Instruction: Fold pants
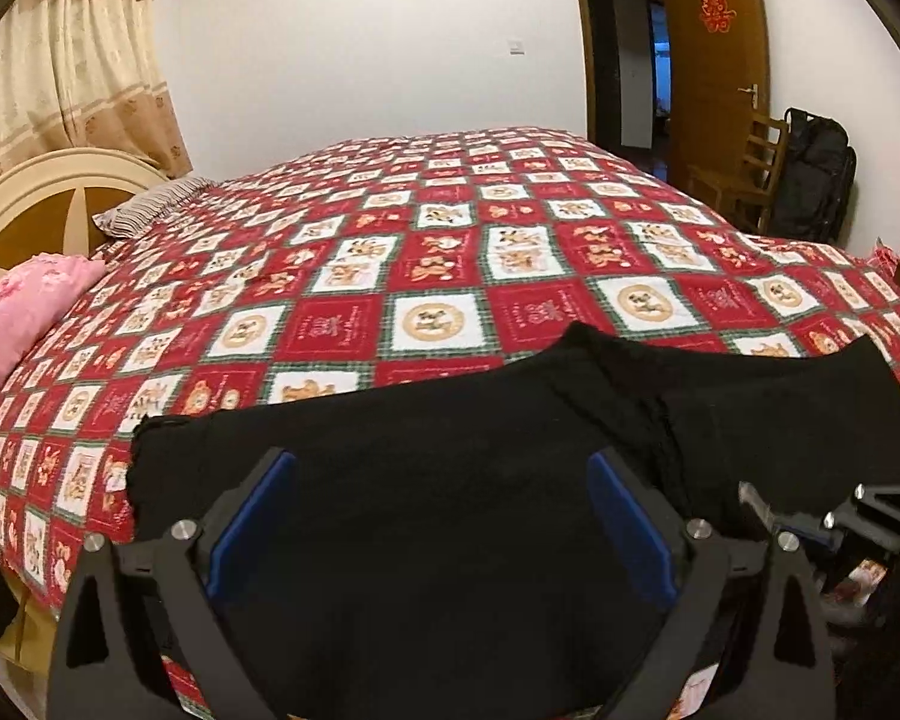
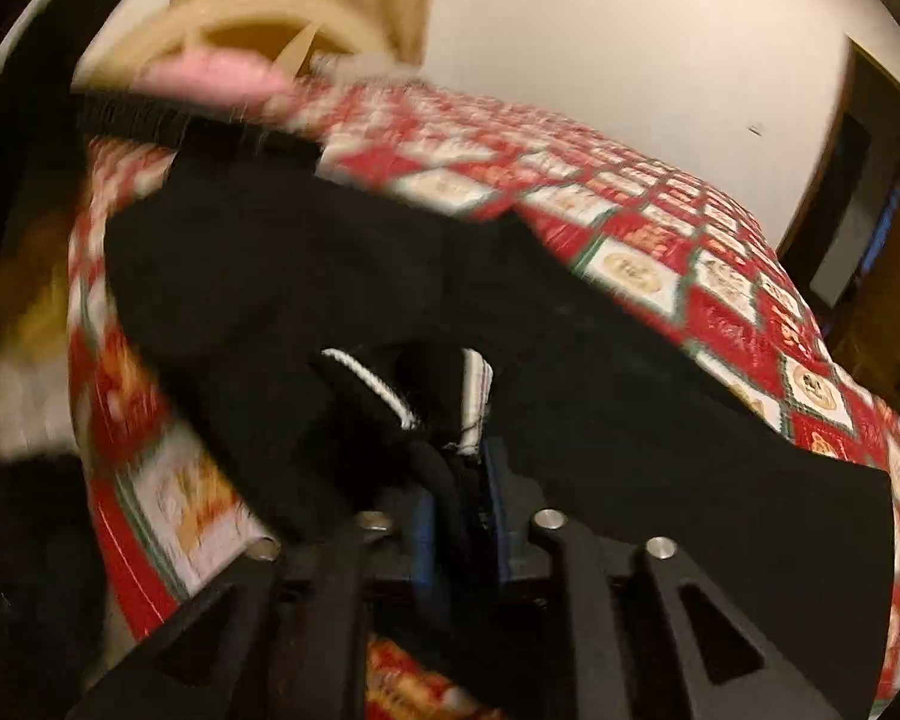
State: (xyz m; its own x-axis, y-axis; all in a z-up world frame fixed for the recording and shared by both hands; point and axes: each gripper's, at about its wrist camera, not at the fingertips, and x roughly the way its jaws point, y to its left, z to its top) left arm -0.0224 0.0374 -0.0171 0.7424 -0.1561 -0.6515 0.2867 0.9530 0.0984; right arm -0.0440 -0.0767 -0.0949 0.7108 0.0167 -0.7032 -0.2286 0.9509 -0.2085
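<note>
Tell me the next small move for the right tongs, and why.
Probably open the right tongs fully and back off: the black pants already lie on the bedspread, with fabric bunched between the blue pads, while the left tongs stand open.

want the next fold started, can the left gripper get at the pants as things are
Probably yes: the left gripper has its fingers spread wide right over the black pants, with nothing in between.
</note>
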